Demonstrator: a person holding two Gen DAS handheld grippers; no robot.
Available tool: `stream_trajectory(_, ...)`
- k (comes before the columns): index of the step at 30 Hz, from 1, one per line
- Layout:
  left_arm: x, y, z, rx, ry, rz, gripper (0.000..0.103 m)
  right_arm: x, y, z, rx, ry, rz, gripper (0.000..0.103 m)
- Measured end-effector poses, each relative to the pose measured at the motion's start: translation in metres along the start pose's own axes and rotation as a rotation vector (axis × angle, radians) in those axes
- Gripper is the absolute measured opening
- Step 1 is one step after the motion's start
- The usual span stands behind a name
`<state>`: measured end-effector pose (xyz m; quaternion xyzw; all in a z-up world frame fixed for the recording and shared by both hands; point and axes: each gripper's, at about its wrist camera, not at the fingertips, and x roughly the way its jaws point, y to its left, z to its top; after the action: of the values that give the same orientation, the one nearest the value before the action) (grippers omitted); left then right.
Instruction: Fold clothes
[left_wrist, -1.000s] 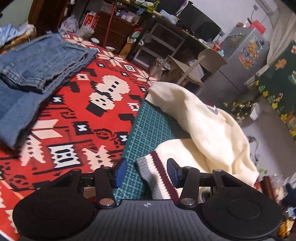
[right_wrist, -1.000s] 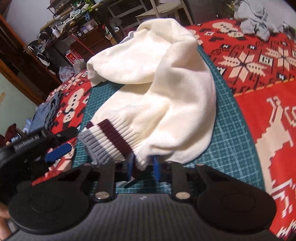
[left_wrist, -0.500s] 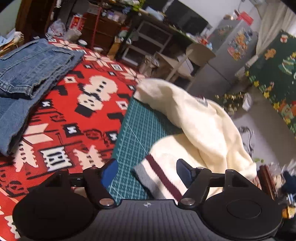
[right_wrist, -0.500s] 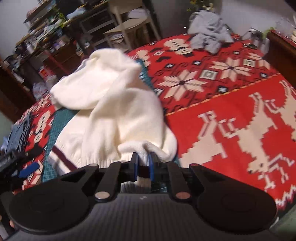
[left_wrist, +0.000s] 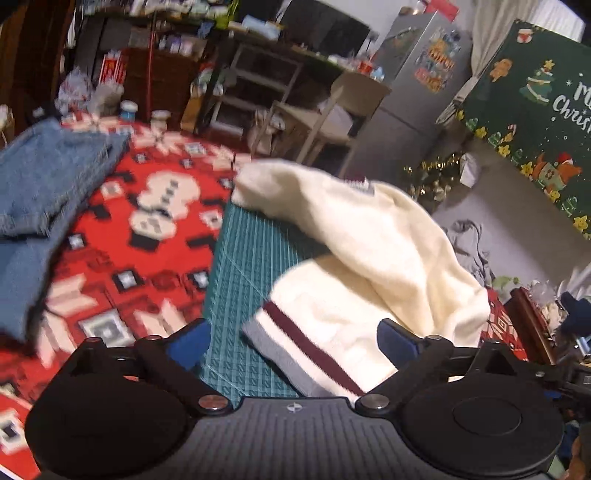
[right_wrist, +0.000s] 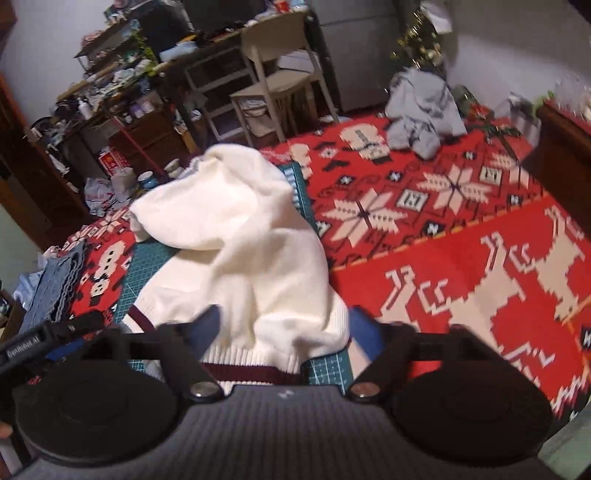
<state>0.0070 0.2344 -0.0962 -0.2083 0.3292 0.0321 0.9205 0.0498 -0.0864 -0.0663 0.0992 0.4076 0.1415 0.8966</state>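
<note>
In the left wrist view, the left gripper has just been opening and its jaws stand wide apart. The striped hem of the cream sweater lies between them, not pressed. The sweater rests on the green cutting mat, stretching away and to the right.

In the right wrist view, the right gripper has also just been opening; the sweater's near edge lies between its spread jaws, free. Both grippers seem equally near the hem.
</note>
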Motion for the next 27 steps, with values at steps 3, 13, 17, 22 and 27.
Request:
stream_trajectory(3,-0.001,0.0,0.007,0.052,0.012,0.035,0.101,-0.007,0.005,0.005,-0.043,-0.016,0.009,0.102)
stream_trajectory(13,0.019,-0.001,0.012,0.132,0.014,-0.002,0.101,0.0,0.018,0.009,-0.035,-0.055,-0.116,0.102)
stream_trajectory(17,0.04,-0.002,0.019,0.139,0.086,0.0,0.095,-0.001,0.022,0.009,-0.098,-0.148,-0.145,0.102)
stream_trajectory(22,0.06,0.001,0.026,0.173,0.102,-0.026,0.072,-0.001,0.023,0.021,-0.195,-0.206,-0.128,0.102)
stream_trajectory(27,0.073,0.0,0.02,0.206,0.174,-0.059,0.046,0.015,0.003,0.029,-0.128,-0.169,-0.112,0.102)
